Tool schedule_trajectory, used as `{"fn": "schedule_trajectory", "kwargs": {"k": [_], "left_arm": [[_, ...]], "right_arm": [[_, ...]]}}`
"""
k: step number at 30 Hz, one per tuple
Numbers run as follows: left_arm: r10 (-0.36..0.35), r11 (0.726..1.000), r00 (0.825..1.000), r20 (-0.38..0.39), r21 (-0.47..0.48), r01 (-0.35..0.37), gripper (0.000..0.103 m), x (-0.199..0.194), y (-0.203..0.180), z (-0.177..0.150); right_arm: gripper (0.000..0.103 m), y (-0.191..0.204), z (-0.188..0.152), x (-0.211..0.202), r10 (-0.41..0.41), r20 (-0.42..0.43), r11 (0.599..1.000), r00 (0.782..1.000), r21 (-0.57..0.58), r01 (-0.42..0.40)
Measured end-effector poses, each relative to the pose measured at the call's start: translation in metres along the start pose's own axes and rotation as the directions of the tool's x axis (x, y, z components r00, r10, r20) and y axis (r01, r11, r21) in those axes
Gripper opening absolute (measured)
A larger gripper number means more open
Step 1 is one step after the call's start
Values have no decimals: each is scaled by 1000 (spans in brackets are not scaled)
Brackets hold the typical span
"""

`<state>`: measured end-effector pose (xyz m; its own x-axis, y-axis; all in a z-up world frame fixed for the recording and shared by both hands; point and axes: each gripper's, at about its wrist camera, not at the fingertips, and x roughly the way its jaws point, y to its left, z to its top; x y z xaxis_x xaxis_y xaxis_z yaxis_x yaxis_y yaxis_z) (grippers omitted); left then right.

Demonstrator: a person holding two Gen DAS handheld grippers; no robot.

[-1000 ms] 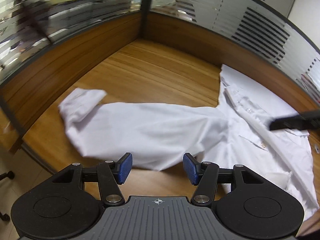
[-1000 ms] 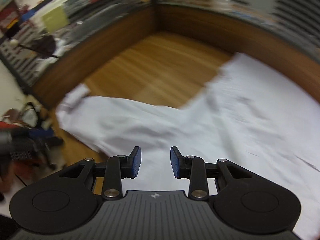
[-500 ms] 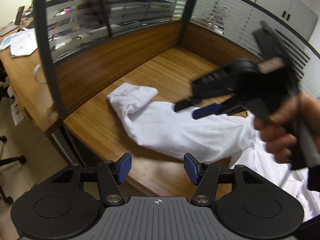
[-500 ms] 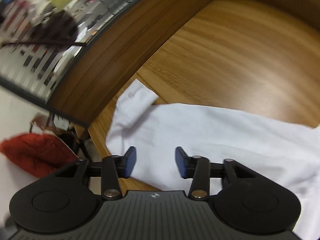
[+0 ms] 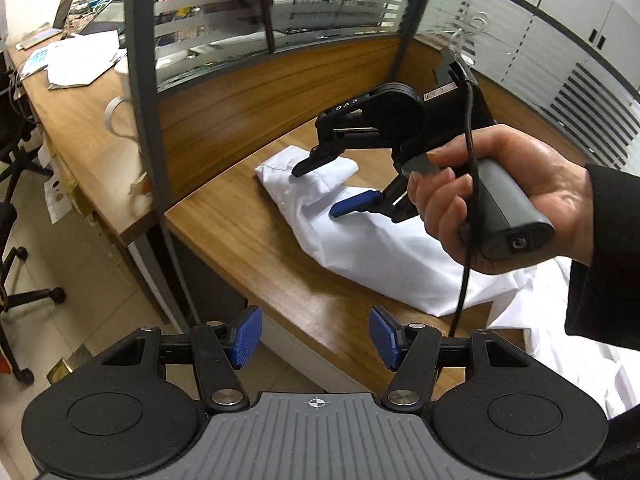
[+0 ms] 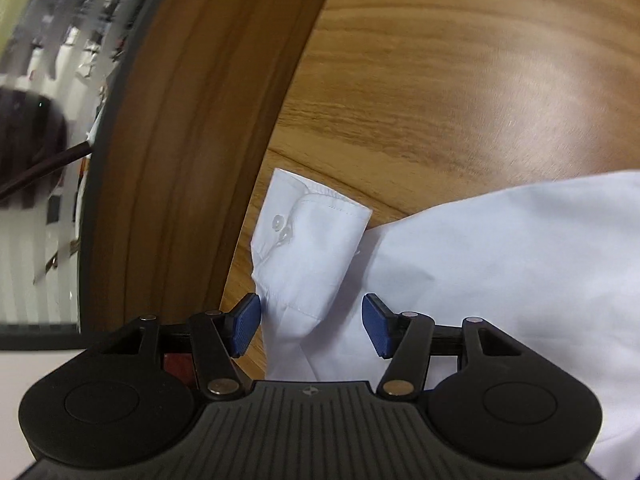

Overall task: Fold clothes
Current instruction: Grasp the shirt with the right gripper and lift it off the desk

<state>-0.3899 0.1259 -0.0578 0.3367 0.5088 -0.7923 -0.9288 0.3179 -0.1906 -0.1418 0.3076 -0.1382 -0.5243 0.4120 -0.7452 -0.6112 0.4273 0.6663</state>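
Currently, at far left in the left wrist view, a neighbouring desk (image 5: 76, 120) carries loose papers (image 5: 80, 62) and a white mug (image 5: 120, 116). A dark-framed glass partition (image 5: 208, 24) with a wooden lower panel stands between it and the wooden work desk (image 5: 248, 248).

Left gripper (image 5: 316, 338): near the desk's front edge, above the edge and the floor beyond it, jaws standing wide, nothing between the blue pads.

White shirt (image 5: 384, 248): lying on the desk. Its sleeve runs out to the left toward the partition; the body spreads to the right. Cuff (image 6: 308, 232) at the sleeve's far left end, doubled over, two buttons showing, close to the wooden panel.

Right gripper (image 5: 316, 190): held in a hand (image 5: 504, 200) with a dark sleeve, a black cable hanging from it, poised over the cuff end of the sleeve. Its jaws have just been opening and now stand wide. Right wrist view shows sleeve cloth lying between the pads; left pad at the sleeve's edge, no pinch visible.
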Motion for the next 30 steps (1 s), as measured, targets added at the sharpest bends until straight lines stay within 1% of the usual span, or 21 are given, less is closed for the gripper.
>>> {"fn": "schedule_trajectory", "kwargs": {"k": [1,2,4,5,8,10,12,16,20,23,25,27,30], "left_arm": [[-1,1000,1000,-1,-1,1,62,0,0,0],[-2,1000,1000,-3,-1,2,62,1,0,0],[-6,1000,1000,-6,-1,6,63,2,-1,-1],[-9,1000,1000,-9,3,9,63,3,-3,-1],[-11,1000,1000,-8,17,11,63,9,-8,1],[-2,998,1000,14,61,2,63,11,-17,2],[-4,994,999,33,106,0,63,15,-27,4],[-77,990,997,18,120,74,63,28,-48,8],[-155,977,987,-28,145,158,63,45,-78,8],[-210,964,975,-74,153,219,64,57,-106,4],[-237,953,966,-105,168,252,67,65,-125,-2],[-239,948,963,-125,187,259,67,74,-144,-9],[-222,951,965,-141,188,246,67,85,-169,-18]], "right_arm": [[56,0,1,1,6,4,1000,1000,4,-6],[35,1,1,-1,15,11,1000,1000,1,-15],[24,4,3,-8,35,29,999,999,-7,-35],[22,5,4,-14,45,40,999,998,-13,-45],[22,7,6,-52,85,92,996,992,-19,-84],[21,5,8,-85,120,132,993,984,-17,-119],[21,2,10,-125,129,194,992,973,-41,-123],[21,-20,14,-208,116,328,993,937,-48,-106],[21,-58,18,-281,69,429,997,901,-12,-70],[21,-94,14,-330,8,490,999,872,30,-26],[21,-121,9,-359,-33,525,998,850,67,-2],[21,-149,7,-380,-72,553,994,830,110,13],[21,-190,6,-407,-125,580,986,805,166,33]]}}
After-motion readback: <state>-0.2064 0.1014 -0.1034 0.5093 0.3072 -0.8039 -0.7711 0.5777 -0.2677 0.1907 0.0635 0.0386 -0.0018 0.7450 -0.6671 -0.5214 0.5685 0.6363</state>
